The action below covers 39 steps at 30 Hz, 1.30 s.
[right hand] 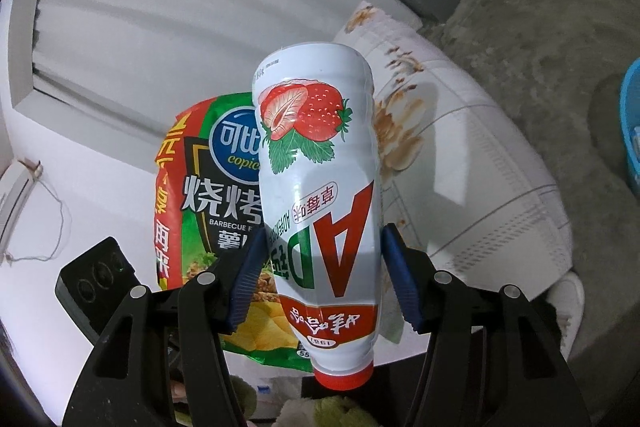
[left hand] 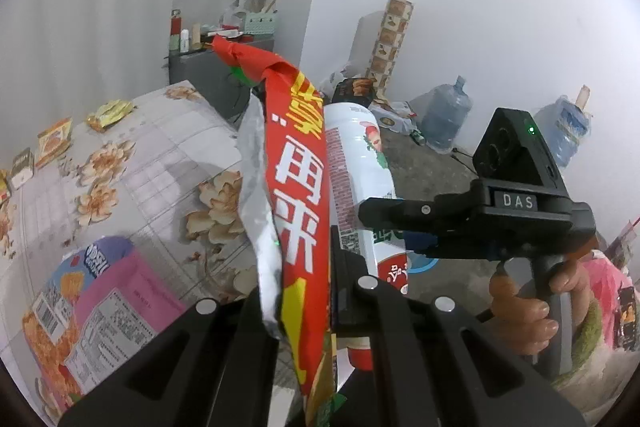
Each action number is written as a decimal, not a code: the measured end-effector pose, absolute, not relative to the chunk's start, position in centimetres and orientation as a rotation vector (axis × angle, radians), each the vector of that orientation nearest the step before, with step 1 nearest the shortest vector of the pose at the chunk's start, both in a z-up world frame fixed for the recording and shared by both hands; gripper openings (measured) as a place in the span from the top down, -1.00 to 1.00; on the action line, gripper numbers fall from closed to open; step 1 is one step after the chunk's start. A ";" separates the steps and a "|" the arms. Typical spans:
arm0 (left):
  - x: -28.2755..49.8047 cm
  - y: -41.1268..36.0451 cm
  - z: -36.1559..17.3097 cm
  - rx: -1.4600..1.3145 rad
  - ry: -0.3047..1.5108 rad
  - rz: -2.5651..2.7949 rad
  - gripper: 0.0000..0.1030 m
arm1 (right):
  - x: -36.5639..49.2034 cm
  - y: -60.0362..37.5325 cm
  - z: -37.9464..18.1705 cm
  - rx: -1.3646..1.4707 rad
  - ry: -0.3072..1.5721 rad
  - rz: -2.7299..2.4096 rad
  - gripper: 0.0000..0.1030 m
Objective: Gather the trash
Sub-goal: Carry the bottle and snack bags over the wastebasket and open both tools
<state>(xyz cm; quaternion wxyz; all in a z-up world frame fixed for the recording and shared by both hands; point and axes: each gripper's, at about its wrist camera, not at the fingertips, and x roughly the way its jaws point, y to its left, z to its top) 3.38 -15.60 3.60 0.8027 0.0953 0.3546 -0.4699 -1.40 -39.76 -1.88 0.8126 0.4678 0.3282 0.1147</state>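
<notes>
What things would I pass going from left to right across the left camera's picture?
Pink snack box → flowery table → red chip bag → white strawberry drink bottle → the other tongs → big blue water jug.

White strawberry bottle [right hand: 320,211] upside down, red cap lowest; red-green chip bag [left hand: 298,211] held edge-on beside it.

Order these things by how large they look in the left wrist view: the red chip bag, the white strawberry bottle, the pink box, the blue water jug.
1. red chip bag
2. white strawberry bottle and pink box: similar, unsure
3. blue water jug, farthest away
</notes>
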 end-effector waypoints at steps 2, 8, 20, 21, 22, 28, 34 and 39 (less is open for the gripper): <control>3.2 -16.1 3.6 0.220 0.752 -1.008 0.95 | -1.8 -40.1 -1.9 1.005 0.692 0.238 -0.08; 2.7 -17.5 3.7 0.266 0.726 -1.015 0.95 | -3.1 -41.3 -1.6 1.030 0.671 0.218 -0.08; 2.6 -22.0 4.0 0.278 0.725 -1.128 0.95 | -10.7 -47.1 -0.1 1.087 0.521 0.031 -0.08; 2.7 -22.6 4.1 0.273 0.731 -1.148 0.95 | -12.0 -47.9 -0.1 1.093 0.501 -0.007 -0.08; 2.8 -23.1 4.1 0.272 0.735 -1.162 0.95 | -13.1 -48.6 -0.1 1.102 0.482 -0.034 -0.08; 2.2 -29.5 3.5 0.282 0.807 -1.275 0.95 | -19.3 -52.8 -1.4 1.137 0.427 -0.271 -0.08; 1.7 -38.8 -0.5 0.360 1.009 -1.363 0.95 | -20.7 -55.3 -6.0 1.251 0.458 -0.369 -0.08; 1.7 -45.5 -5.4 0.452 1.164 -1.332 0.95 | -20.4 -58.0 -11.3 1.399 0.495 -0.427 -0.08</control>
